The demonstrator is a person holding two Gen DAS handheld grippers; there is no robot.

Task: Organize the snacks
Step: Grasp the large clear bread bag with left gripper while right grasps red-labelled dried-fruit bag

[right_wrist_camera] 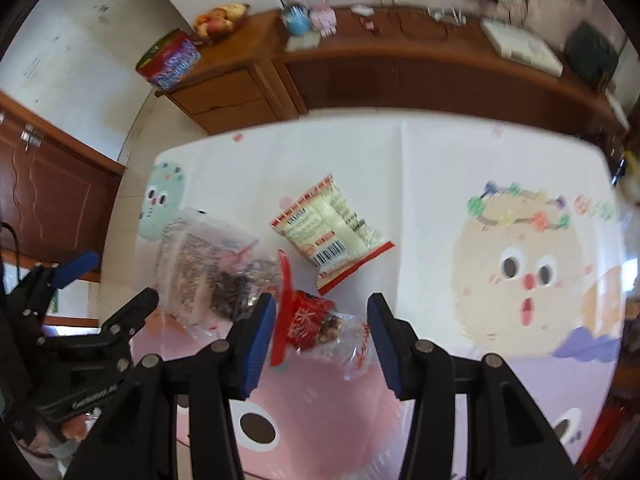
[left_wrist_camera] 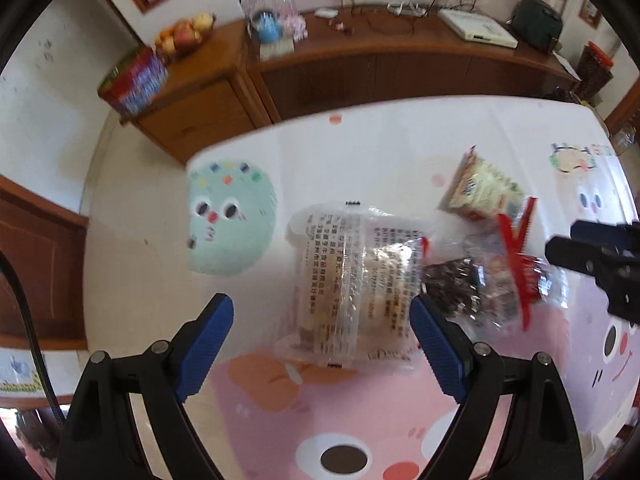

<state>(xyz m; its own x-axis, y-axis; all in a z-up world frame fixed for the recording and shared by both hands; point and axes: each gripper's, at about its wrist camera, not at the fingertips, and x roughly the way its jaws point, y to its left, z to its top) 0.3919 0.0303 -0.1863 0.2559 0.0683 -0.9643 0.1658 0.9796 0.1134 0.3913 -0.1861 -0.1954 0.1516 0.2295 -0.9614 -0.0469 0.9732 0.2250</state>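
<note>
Approach step — left gripper [left_wrist_camera: 322, 340] fingers spread over the clear packet [left_wrist_camera: 352, 276], right gripper [right_wrist_camera: 322, 332] fingers spread around the red packet [right_wrist_camera: 312, 320] on the surface [right_wrist_camera: 420, 184] — next, likely lower and pinch.

Left gripper [left_wrist_camera: 322, 344]: black frame, blue ribbed pads [left_wrist_camera: 208, 344], pointing steeply down over the table [left_wrist_camera: 140, 280]; jaws spread wide, pads clear of anything, one to either side of the clear printed packet [left_wrist_camera: 348, 280] lying on the table below. In the right wrist view the same gripper [right_wrist_camera: 80, 280] shows at the left edge, just left of the right one. Right gripper [right_wrist_camera: 322, 334]: same build, blue pads [right_wrist_camera: 258, 344], also pointing steeply down over the table; jaws about half spread, standing either side of the red-sealed packet [right_wrist_camera: 316, 320], not visibly pressing it. Its black frame enters the left wrist view [left_wrist_camera: 600, 260] at the right edge.
</note>
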